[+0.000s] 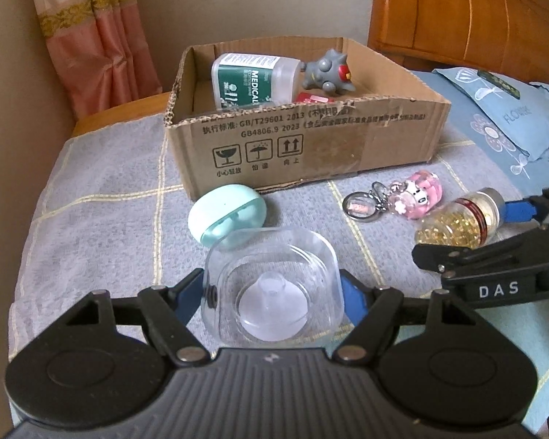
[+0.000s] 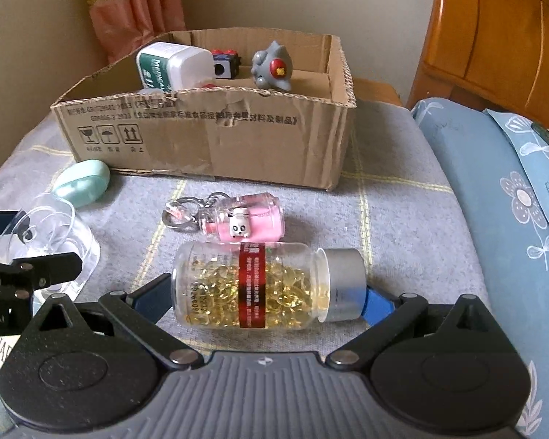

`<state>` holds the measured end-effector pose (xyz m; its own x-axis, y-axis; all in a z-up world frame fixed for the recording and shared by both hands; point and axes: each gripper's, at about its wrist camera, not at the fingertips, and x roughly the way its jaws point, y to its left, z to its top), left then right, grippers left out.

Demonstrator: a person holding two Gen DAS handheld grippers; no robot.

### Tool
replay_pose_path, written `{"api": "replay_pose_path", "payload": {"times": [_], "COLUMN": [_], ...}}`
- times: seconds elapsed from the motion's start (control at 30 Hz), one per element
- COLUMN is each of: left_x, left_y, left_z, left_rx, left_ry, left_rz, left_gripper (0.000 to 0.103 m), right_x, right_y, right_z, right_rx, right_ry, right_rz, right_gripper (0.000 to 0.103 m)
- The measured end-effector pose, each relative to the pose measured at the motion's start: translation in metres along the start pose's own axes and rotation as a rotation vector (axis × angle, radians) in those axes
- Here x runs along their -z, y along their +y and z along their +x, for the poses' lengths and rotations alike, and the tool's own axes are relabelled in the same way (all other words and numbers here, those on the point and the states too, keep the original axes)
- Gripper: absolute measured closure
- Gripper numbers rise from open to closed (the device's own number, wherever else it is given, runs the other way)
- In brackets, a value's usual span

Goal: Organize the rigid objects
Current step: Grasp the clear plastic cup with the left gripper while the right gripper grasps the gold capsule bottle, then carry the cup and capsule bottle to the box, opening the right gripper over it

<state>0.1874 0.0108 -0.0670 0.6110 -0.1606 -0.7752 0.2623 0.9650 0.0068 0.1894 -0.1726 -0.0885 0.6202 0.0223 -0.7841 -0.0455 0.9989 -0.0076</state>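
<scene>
- My left claw (image 1: 274,292) pinches clear case (image 1: 272,285); smooth walls, may slip.
- My right claw (image 2: 269,298) pinches capsule bottle (image 2: 260,285) endwise; may pivot, drop short of cardboard box (image 2: 216,139).

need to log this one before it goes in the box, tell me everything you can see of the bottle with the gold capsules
The capsule bottle is clear, plastic or glass, about half full of golden softgels, with a red label band around its middle and a silver-grey cap. It lies on its side on the checked grey cloth, cap pointing right. The right tool brackets it end to end, blue fingers at base and cap. The pink keychain bottle lies just behind it.
</scene>
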Motion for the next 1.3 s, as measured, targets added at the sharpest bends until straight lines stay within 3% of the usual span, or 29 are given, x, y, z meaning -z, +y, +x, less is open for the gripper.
{"api": "replay_pose_path", "payload": {"times": [0.23,1.3], "left_x": [-0.0014,-0.0036], "left_y": [0.0011,0.0069], "left_z": [0.0035,0.0054], "left_rx": [0.004,0.006], "left_ry": [0.002,0.022], "left_rz": [-0.003,-0.019], "left_gripper": [0.027,0.028], "right_x": [-0.0034,-0.0018], "right_y": [0.0004,-0.0015], "right_z": [0.0008,-0.0029], "right_rx": [0.013,-0.002], "right_ry": [0.008,0.031], "right_rz": [-0.007,-0.045], "right_gripper": [0.007,0.007]}}
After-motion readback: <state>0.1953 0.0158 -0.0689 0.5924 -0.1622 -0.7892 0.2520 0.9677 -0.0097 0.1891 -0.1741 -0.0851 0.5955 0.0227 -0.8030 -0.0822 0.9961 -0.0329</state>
